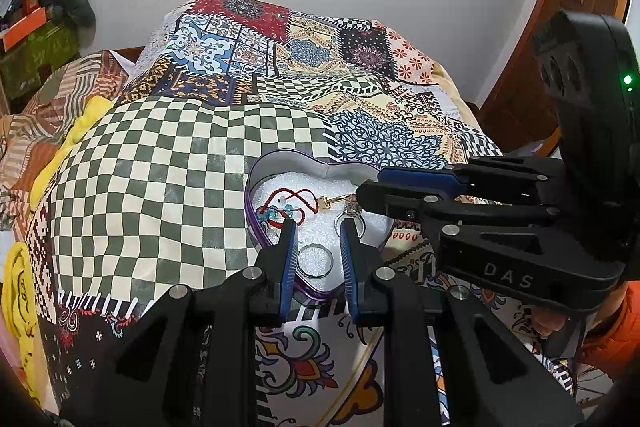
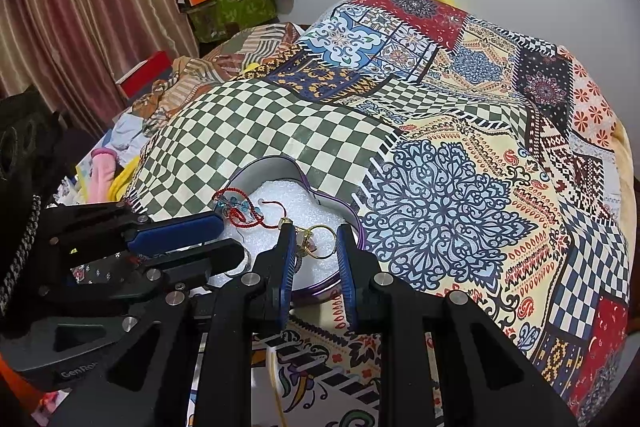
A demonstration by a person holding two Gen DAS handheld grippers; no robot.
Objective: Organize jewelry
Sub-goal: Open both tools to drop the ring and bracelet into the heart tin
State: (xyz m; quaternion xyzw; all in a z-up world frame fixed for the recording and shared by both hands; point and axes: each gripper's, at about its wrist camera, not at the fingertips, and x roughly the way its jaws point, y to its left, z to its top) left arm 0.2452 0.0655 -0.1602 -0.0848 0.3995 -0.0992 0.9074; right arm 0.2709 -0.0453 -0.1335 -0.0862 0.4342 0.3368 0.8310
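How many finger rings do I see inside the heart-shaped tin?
2: a silver band near the tin's point, a gold ring by its right wall. Others may be hidden.

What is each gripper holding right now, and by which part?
Cannot be told. A silver ring shows between the left fingers and a gold ring between the right fingers, both over the heart tin, but no pinch is visible.

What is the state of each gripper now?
Left gripper: jaws slightly open, holding nothing.
Right gripper: jaws around the gold ring; grip cannot be told.
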